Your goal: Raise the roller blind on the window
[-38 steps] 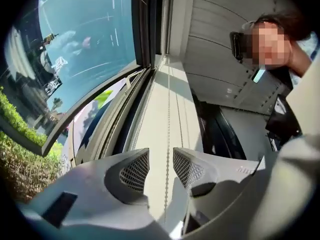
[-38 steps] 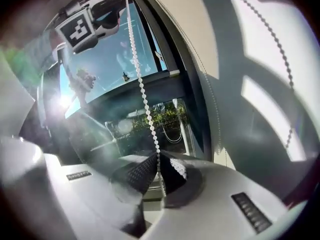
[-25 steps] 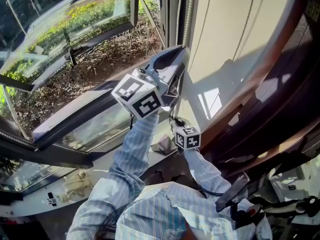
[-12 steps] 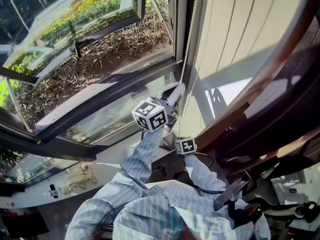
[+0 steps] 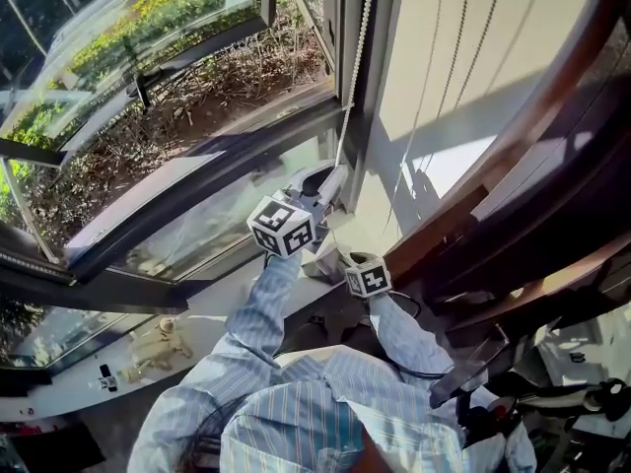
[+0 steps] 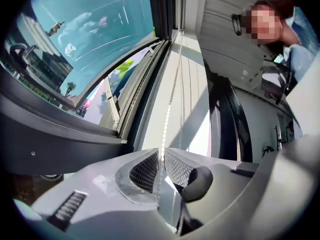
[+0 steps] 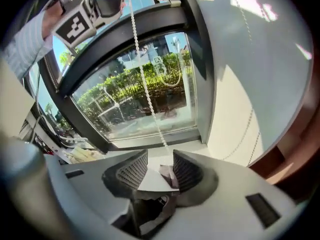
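One chain: the bead chain (image 7: 145, 84) that drives the roller blind hangs straight down the right side of the window frame (image 5: 333, 28). The blind's cloth isn't in shot, and the glass in view is bare.
Left gripper: the left gripper (image 6: 161, 154) is clamped tight on the chain, with the beads running right into the seam between its pads. It's the upper of the two, low down near the sill (image 5: 212, 299).
Right gripper: the right gripper (image 7: 160, 159) sits just below, its jaws spread wide after just opening. The chain's lower run comes down to the mouth of the gap, but no pad presses it. A pale folded scrap (image 7: 152, 180) on the sill shows through the gap.
Step in hand: this looks like the hand-over-hand swap, with one claw anchoring while the other frees up for a fresh bite.
Doing it well: the left should hold firm until the right has closed on the chain, or the blind may slip back. The right wants to reach up past the left, line the beads up square between its pads, then close.
Pull line: draw straight down along the frame, not out into the room, so the beads likely feed cleanly.
Watch for: the loose lower run swinging into the open jaws and fouling the reach.
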Demonstrator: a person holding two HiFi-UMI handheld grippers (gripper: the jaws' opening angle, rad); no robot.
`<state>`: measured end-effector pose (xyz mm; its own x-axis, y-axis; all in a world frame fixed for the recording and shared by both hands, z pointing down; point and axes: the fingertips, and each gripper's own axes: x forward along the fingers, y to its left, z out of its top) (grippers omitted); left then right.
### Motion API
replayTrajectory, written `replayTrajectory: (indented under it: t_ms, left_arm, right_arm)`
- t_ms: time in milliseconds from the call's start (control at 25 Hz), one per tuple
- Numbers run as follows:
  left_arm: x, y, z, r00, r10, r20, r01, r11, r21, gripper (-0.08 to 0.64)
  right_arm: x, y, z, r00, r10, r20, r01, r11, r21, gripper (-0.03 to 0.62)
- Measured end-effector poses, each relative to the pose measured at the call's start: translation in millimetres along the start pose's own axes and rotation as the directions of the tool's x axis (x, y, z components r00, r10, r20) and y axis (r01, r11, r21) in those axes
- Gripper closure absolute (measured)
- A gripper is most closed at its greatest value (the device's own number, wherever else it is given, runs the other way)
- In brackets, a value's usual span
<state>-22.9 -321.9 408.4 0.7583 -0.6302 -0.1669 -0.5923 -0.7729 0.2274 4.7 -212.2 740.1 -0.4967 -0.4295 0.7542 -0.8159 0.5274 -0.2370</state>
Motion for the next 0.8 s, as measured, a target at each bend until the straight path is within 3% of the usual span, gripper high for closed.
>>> replayTrajectory:
  t_ms: [240,320,440,600,800]
  left_arm:
    - [-26,3,-9,0.998,0.056,-0.031,-0.055,0.998,0.036,0.500]
    - [-38,10,-18,0.991,0.092,-0.093,-0.082,0.990,0.113,0.500]
    - [-56,9,-27,0.988,0.076,-0.135,-0.047,0.978,0.205,0.500]
    - [-76,5,-31,0.993,0.023,-0.112,-0.002,0.984,0.180,0.500]
    - [-103,-3,-46,0.990,0.016,-0.138,-0.002,0.994,0.106,0.527]
  right_arm:
    - [-41,13,58,0.973,-0.008,0.232,-0.014,0.996,0.089,0.448]
    - [-55,18,78,0.955,-0.014,0.297,-0.025,0.992,0.127,0.448]
    - [-75,30,100,0.922,-0.035,0.385,-0.035,0.984,0.173,0.448]
    - [-97,49,113,0.885,-0.056,0.462,-0.048,0.977,0.210,0.449]
    - [-107,67,105,0.879,-0.054,0.474,-0.058,0.974,0.217,0.454]
